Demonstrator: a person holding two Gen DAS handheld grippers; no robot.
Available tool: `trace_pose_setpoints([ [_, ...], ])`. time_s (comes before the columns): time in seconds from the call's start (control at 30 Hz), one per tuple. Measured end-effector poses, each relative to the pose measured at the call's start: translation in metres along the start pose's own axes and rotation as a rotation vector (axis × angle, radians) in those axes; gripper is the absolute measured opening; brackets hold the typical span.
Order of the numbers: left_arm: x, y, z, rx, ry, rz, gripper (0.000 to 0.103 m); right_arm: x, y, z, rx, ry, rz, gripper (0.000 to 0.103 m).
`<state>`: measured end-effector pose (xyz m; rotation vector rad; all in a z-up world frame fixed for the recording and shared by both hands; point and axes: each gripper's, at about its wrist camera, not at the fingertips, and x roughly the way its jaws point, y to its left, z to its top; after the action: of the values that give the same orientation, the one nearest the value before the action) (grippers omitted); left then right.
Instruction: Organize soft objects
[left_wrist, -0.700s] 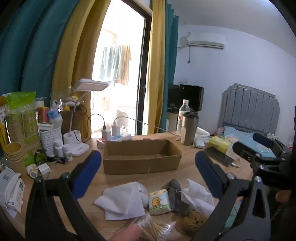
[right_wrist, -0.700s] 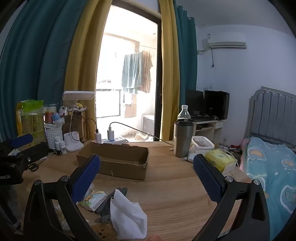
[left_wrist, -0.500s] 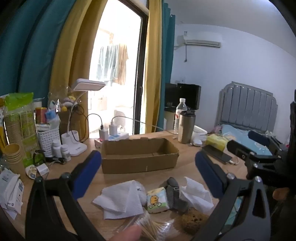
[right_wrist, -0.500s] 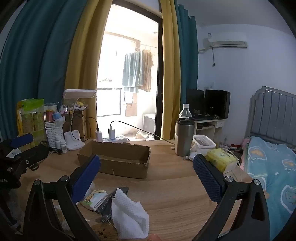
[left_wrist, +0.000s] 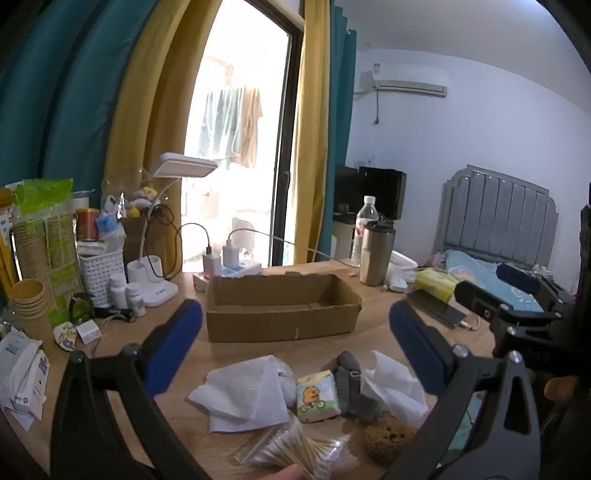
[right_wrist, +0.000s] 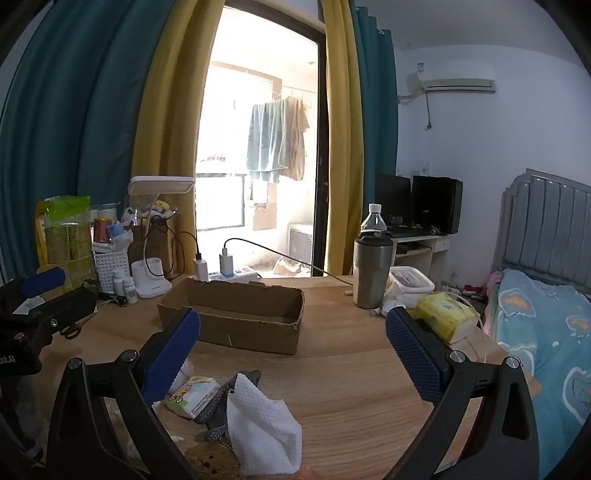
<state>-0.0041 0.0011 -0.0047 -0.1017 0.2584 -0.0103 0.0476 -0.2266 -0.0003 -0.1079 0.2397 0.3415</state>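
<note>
Left gripper (left_wrist: 291, 332): I see my jaws spread wide, nothing between them, hovering above the pile.
Right gripper (right_wrist: 291, 339): also spread wide and empty over the wooden table (right_wrist: 351, 373).
Soft pile: folded paper towel (left_wrist: 243, 395), tissue pack (left_wrist: 317, 397), grey sock (left_wrist: 349, 384), crumpled tissue (left_wrist: 395, 384), brown sponge (left_wrist: 388, 439) and cotton swab bag (left_wrist: 295, 450) lie close together at the near edge.
Cardboard box (left_wrist: 280, 310): open, just beyond the pile; I see nothing in it.
</note>
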Motion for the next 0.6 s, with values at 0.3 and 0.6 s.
trace_pose_setpoints([
  [0.3,0.0004,0.0029,-0.004,-0.014,0.011,-0.012,0.102,-0.0007,-0.0008,-0.0002,-0.001,0.005,0.008,0.102],
  [0.6,-0.001,0.0022,-0.0056,-0.023,0.007,-0.015,0.102,-0.0003,0.002,0.001,-0.002,0.003,0.007,0.102],
])
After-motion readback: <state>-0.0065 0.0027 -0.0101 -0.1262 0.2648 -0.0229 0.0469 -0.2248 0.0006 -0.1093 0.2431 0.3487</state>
